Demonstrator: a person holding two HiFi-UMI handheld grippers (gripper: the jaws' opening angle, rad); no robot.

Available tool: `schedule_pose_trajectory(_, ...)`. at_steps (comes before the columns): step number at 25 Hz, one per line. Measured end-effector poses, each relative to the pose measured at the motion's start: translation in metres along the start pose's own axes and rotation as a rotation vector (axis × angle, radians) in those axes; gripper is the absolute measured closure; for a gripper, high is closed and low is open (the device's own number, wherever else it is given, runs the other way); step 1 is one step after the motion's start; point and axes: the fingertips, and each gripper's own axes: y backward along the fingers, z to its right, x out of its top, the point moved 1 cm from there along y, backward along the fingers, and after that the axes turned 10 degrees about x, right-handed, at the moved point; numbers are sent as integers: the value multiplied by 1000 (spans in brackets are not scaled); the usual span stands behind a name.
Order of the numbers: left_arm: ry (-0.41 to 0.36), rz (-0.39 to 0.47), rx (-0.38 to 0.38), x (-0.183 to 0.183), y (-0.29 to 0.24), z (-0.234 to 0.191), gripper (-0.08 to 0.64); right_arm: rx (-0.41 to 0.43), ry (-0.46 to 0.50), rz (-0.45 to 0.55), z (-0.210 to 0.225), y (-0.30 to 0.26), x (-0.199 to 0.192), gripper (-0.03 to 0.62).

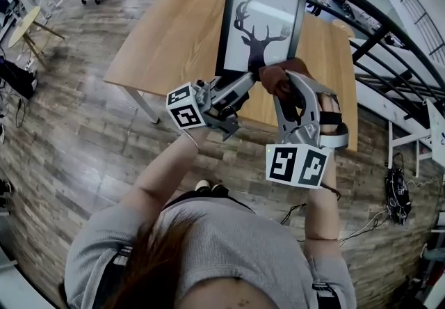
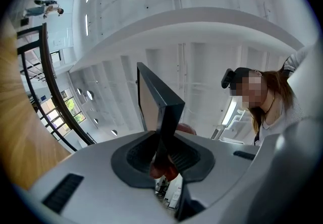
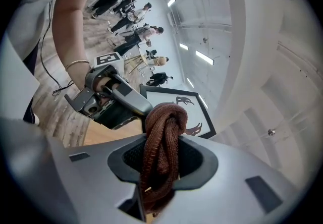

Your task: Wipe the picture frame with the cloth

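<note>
Gripping the black, square-edged picture frame (image 1: 261,26) by its lower edge in the left hand-held gripper (image 1: 250,79), over the wooden counter (image 1: 174,43). Pinching a bunched, ribbed brown cloth (image 1: 274,81) in the right hand-held gripper (image 1: 287,78), at the frame's bottom.

We find no words, brand names or numbers that can be read. Just below the picture frame (image 1: 261,26), the marker cube (image 1: 185,107) of the left gripper (image 1: 252,79) and the marker cube (image 1: 297,165) of the right gripper (image 1: 282,82) bear only black-and-white square code patterns, not letters. The print in the frame is a stag silhouette and carries no caption.
</note>
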Motion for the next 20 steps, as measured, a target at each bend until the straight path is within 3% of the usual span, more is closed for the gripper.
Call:
schedule_pose_trajectory(10,-6,-22,22,-1,3,-7,485,66,-68,11,-15,5,-2,459)
schedule_pose_trajectory(13,12,-20,31,-3,3,-10,485,46,-178,66,-3,14,-3,459)
schedule_pose_trajectory(20,42,-58,59,-14,12,-19,485,-91,-409,253,43,35,8,459)
